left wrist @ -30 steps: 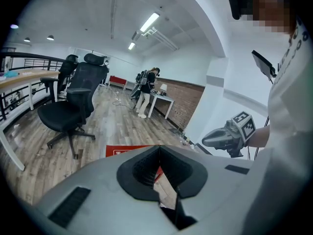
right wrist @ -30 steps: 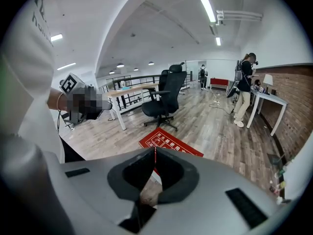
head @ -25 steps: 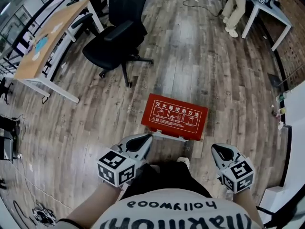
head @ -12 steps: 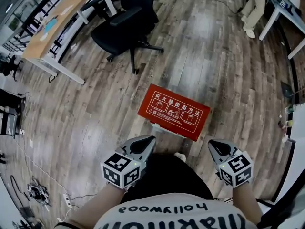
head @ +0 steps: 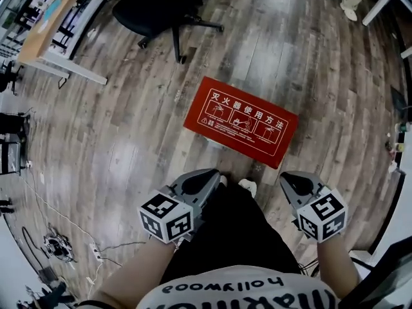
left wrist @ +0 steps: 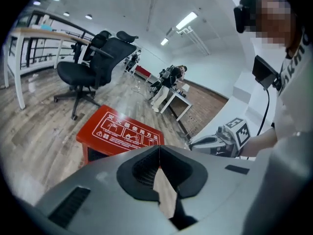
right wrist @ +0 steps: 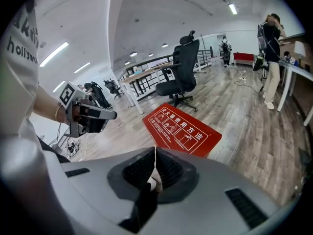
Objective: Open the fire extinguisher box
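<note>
Left gripper (head: 207, 177) and right gripper (head: 291, 180) hang side by side above the person's legs. Each has its jaws pressed together with nothing between them. The red fire extinguisher box (head: 241, 121) stands on the wooden floor (head: 116, 147) at 12 o'clock, printed face up, clear of both grippers. A black office chair (head: 161, 5) stands beyond at 11 o'clock.

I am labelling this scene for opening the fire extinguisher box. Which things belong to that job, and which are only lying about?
For the job:
red fire extinguisher box on the floor
left gripper, shut, empty
right gripper, shut, empty

Lying about:
black office chair
wooden desk
cables on the floor
</note>
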